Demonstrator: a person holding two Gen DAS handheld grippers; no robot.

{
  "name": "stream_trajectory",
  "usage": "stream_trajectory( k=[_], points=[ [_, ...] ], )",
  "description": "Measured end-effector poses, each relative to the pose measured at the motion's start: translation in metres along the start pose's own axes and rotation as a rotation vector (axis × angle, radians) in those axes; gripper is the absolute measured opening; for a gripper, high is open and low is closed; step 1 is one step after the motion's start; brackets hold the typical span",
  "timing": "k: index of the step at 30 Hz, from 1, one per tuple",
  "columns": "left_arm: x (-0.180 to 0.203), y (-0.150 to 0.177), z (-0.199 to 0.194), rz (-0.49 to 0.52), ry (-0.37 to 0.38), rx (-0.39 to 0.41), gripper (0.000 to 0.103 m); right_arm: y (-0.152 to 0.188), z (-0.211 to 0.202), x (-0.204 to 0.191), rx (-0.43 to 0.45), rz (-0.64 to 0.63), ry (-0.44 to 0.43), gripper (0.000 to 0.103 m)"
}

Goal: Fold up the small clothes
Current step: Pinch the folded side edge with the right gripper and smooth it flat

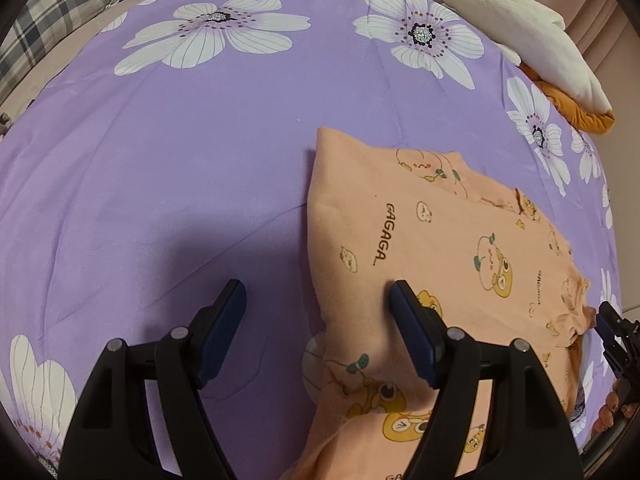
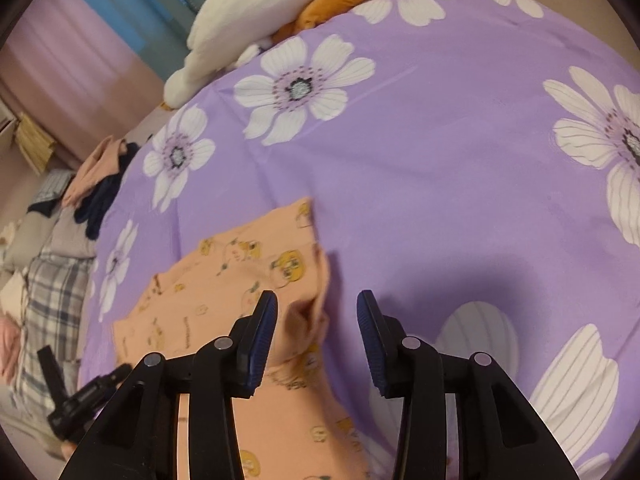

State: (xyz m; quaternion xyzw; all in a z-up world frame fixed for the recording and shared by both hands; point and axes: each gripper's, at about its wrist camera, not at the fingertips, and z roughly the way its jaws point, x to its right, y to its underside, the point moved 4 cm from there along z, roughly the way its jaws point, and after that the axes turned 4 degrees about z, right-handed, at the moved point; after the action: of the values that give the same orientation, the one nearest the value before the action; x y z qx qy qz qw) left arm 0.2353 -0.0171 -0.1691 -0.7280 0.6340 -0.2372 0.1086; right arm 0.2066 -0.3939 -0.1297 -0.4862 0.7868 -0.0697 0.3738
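Note:
A small peach garment printed with cartoon figures and "GAGAGA" lies partly folded on the purple flowered bedcover. My left gripper stands wide open over the garment's left edge, one finger above the bedcover and the other above the cloth. In the right wrist view the same garment lies at lower left. My right gripper is open, and a raised fold of the peach cloth sits loose between its fingers, nearer the left pad. Each gripper shows at the edge of the other's view: right gripper, left gripper.
A white and orange plush blanket is heaped at the far edge of the bed. A plaid pillow lies at the far left. Peach and dark clothes are piled beside the bed's edge, with plaid bedding below them.

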Motion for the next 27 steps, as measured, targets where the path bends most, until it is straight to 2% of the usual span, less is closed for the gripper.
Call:
stream_trajectory(
  k=[3, 5, 6, 8, 10, 15, 20, 23, 24, 25, 26, 27],
  points=[
    [0.000, 0.000, 0.001, 0.006, -0.004, 0.000, 0.075, 0.004, 0.009, -0.011, -0.019, -0.028, -0.016, 0.041],
    [0.001, 0.001, 0.001, 0.017, -0.006, 0.002, 0.075, 0.010, 0.017, -0.017, -0.035, -0.058, 0.002, 0.041],
    [0.001, 0.001, 0.001, 0.021, -0.008, 0.002, 0.075, 0.012, 0.021, -0.020, -0.038, -0.072, 0.013, 0.037],
    [0.001, 0.001, 0.002, 0.025, -0.009, 0.003, 0.075, 0.016, 0.023, -0.021, -0.036, -0.094, 0.030, 0.009],
    [0.001, 0.001, 0.002, 0.024, -0.009, 0.002, 0.075, 0.015, 0.019, -0.020, -0.012, -0.105, 0.054, 0.009],
    [-0.001, 0.001, 0.003, 0.006, 0.004, 0.001, 0.076, 0.010, 0.003, -0.021, 0.041, -0.126, 0.046, 0.008],
    [0.000, 0.000, 0.002, 0.007, 0.003, 0.002, 0.075, 0.016, 0.023, -0.012, -0.020, -0.124, 0.092, 0.008],
    [-0.003, -0.004, 0.000, -0.001, 0.012, 0.000, 0.073, 0.018, 0.024, -0.009, -0.023, -0.109, 0.100, 0.009],
    [-0.006, -0.006, -0.001, -0.018, 0.012, 0.007, 0.072, 0.016, 0.023, -0.009, -0.028, -0.099, 0.094, 0.012],
    [-0.010, -0.009, -0.003, -0.037, 0.010, 0.021, 0.066, 0.014, 0.021, -0.009, -0.039, -0.090, 0.090, 0.018],
    [-0.015, -0.013, -0.004, -0.059, 0.005, 0.036, 0.060, 0.011, 0.019, -0.009, -0.040, -0.083, 0.089, 0.028],
    [-0.017, -0.016, -0.004, -0.070, 0.005, 0.039, 0.058, 0.006, 0.015, -0.011, -0.023, -0.082, 0.084, 0.035]
  ],
)
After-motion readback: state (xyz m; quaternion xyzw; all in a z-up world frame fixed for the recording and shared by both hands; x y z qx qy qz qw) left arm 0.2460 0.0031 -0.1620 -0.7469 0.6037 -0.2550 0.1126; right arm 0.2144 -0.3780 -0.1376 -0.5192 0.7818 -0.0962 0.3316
